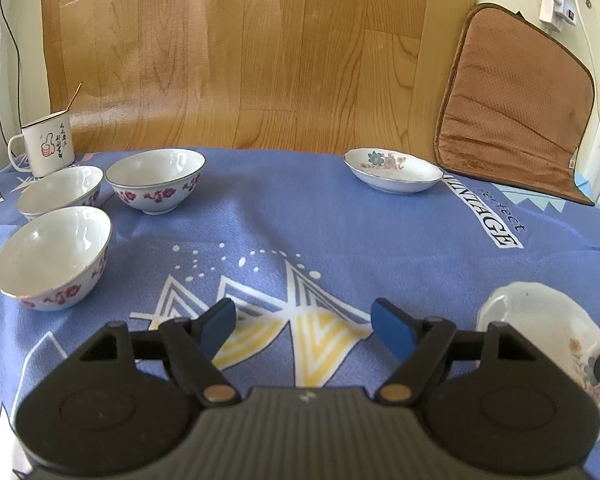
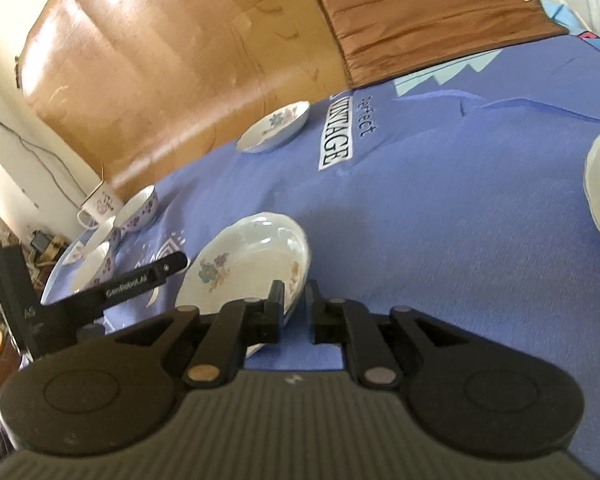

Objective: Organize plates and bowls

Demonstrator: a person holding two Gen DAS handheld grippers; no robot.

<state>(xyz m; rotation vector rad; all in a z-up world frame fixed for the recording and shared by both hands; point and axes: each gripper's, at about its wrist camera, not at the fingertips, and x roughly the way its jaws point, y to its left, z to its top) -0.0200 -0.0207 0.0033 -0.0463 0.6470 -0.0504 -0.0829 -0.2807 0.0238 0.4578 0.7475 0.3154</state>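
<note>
The right tongs pinch the near plate's rim; the left tongs gape empty beside it. Keep it level, carry it forward to the far plate, and lower it gently inside.

The 3 bowls looked glossy ceramic; the blue cloth was matt and woven, the panel behind smooth wood.
</note>
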